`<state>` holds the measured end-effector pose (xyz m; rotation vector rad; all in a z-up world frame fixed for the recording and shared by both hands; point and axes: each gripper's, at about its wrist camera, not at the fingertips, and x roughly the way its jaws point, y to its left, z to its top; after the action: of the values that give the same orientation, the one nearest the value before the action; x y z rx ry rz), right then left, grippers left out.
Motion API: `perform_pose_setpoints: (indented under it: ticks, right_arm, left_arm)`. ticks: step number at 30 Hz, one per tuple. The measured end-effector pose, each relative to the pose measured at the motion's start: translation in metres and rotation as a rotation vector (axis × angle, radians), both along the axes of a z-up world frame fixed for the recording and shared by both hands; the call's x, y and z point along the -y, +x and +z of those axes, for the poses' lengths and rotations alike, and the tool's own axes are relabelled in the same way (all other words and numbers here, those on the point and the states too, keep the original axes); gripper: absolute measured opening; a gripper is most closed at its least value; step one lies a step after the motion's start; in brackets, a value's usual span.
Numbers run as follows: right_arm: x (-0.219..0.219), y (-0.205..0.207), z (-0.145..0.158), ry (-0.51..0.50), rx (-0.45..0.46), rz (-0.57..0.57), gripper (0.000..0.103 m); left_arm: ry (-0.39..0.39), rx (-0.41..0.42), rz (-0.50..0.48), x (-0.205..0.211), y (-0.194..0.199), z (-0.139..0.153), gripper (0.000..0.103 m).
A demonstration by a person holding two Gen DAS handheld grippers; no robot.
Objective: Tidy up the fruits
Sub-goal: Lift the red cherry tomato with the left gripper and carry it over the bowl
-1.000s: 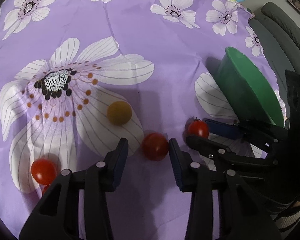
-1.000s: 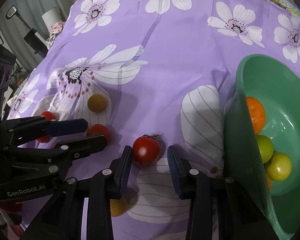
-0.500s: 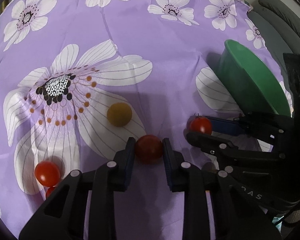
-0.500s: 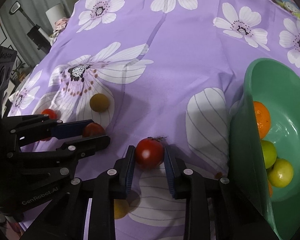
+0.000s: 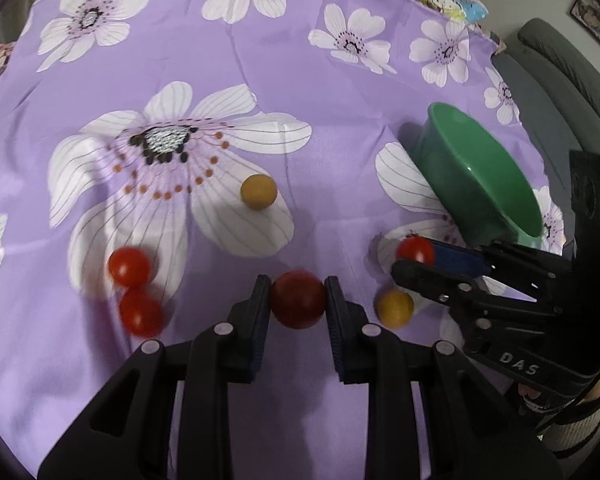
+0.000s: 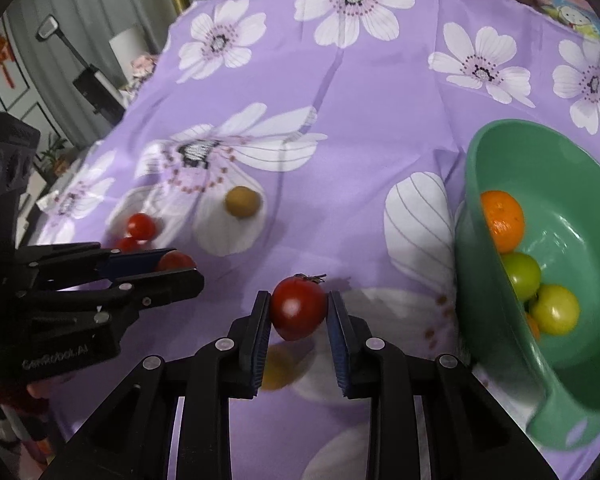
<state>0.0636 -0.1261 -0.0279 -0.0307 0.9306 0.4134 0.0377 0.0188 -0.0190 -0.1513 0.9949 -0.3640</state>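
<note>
My left gripper [image 5: 298, 300] is shut on a dark red tomato [image 5: 298, 305], lifted a little off the purple flowered cloth [image 5: 220, 60]. My right gripper [image 6: 299, 310] is shut on a red tomato with a stem [image 6: 299, 307], also raised. The green bowl [image 6: 484, 152] stands to the right and holds an orange [image 6: 504, 216] and two green-yellow fruits [image 6: 556, 309]. In the left wrist view the right gripper [image 5: 414, 256] holds its tomato [image 5: 415, 250] beside the bowl [image 5: 480, 168].
On the cloth lie two red tomatoes [image 5: 129, 266] at the left, a yellow fruit [image 5: 259, 191] in the middle and another yellow fruit [image 5: 394, 307] between the grippers. A grey sofa [image 5: 564, 72] lies beyond the table's right edge.
Both grippers have closed on their tomatoes and lifted them off the cloth. The views have pulled back, so more of the cloth and a second yellow fruit show.
</note>
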Motion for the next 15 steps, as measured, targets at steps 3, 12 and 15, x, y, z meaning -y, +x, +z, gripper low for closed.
perform_pose_setpoints:
  ticks: [3, 12, 15]
  right_arm:
    - [0.0, -0.015, 0.006, 0.019, 0.015, 0.006, 0.029]
    - [0.004, -0.05, 0.026, 0.038, 0.075, 0.026, 0.029]
    - [0.006, -0.057, 0.03, 0.04, 0.092, 0.028, 0.029]
  left_arm:
    - [0.005, -0.001, 0.021, -0.001, -0.009, 0.002, 0.026]
    - [0.03, 0.024, 0.03, 0.006, -0.038, 0.014, 0.026]
    - [0.049, 0.045, 0.025, 0.01, -0.046, 0.02, 0.026]
